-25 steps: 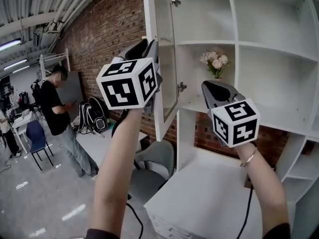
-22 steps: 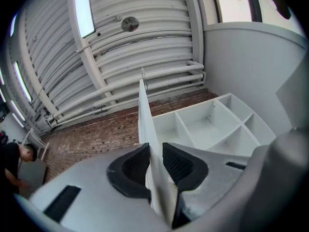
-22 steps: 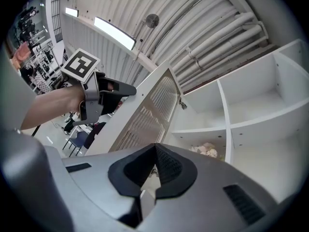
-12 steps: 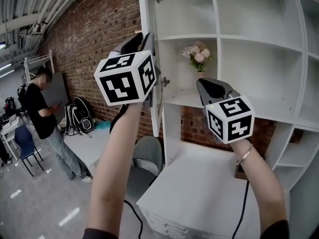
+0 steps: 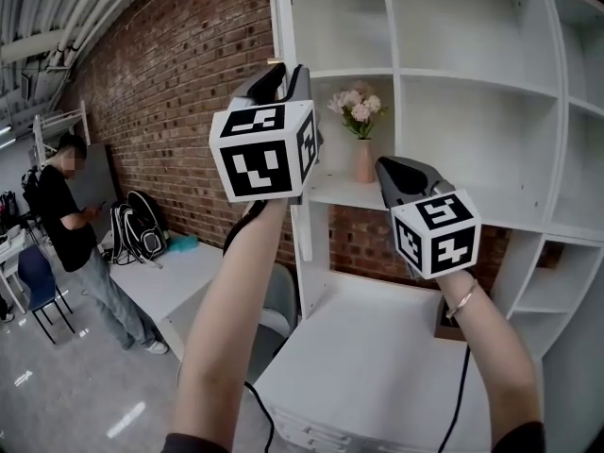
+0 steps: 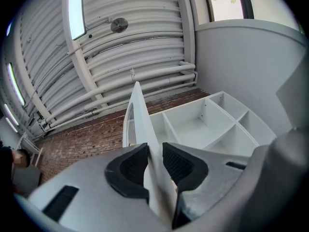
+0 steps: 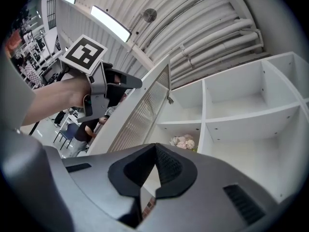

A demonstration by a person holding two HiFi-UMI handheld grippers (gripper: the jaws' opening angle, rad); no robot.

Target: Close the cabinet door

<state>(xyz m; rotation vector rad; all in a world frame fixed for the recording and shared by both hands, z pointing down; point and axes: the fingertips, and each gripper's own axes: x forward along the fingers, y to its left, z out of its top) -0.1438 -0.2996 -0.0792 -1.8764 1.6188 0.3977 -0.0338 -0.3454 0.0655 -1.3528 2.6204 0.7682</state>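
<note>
The white cabinet door [image 5: 283, 17] with a ribbed glass panel [image 7: 140, 115] stands nearly edge-on at the left side of the white shelf cabinet [image 5: 453, 74]. My left gripper [image 5: 283, 72] is raised against it. In the left gripper view both pads [image 6: 129, 166] press on the door's thin edge [image 6: 140, 115], so it is shut on the door. My right gripper [image 5: 389, 166] hovers to the right, below the vase shelf, with its jaws shut on nothing [image 7: 155, 149]. From the right gripper view I also see the left gripper [image 7: 120, 83] on the door.
A vase of pink flowers [image 5: 356, 111] stands on the shelf just behind the door. A white desk [image 5: 377, 366] lies below the cabinet, a grey chair [image 5: 278, 295] beside it. A brick wall runs left, where a person [image 5: 71, 206] stands near a backpack [image 5: 132, 229].
The door has swung from an open angle, glass face showing, to almost edge-on against the cabinet. My left gripper moved right with it. The right gripper shifted slightly.
</note>
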